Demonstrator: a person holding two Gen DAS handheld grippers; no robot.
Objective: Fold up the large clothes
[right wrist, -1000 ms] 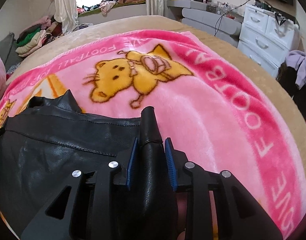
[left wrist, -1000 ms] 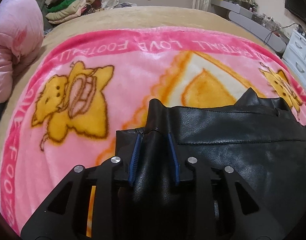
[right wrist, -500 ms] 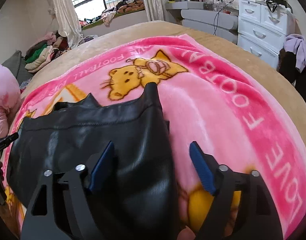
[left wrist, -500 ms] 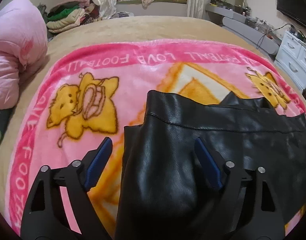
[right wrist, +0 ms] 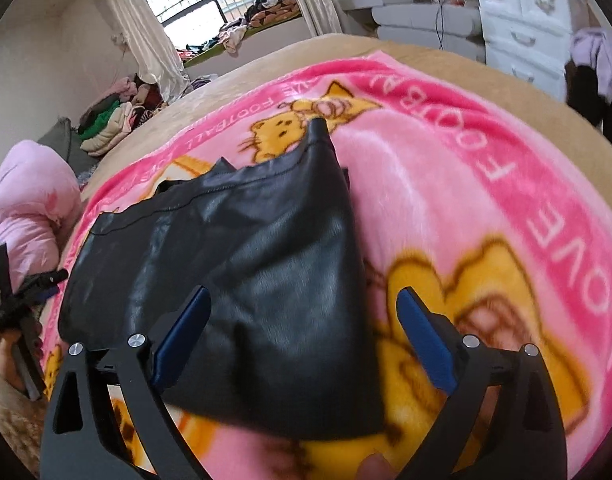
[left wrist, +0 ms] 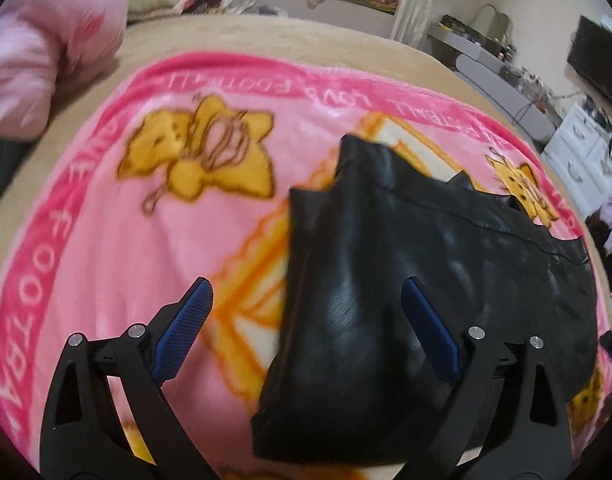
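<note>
Two grippers hang over the bed, jaws opening wide with nothing pinched. Left gripper [left wrist: 307, 300] straddles the left edge of the folded black leather garment [left wrist: 405, 280], its blue pads [left wrist: 186, 320] clear of the leather; right gripper [right wrist: 302, 308] straddles the right edge likewise. That garment lies mid-bed on a pink cartoon blanket [right wrist: 445, 208] spread over the tan bed [left wrist: 306, 40].

I count one folded black leather garment [left wrist: 405, 280], one pink cartoon-print fleece blanket [left wrist: 118, 248], and my two hand-held grippers.
</note>
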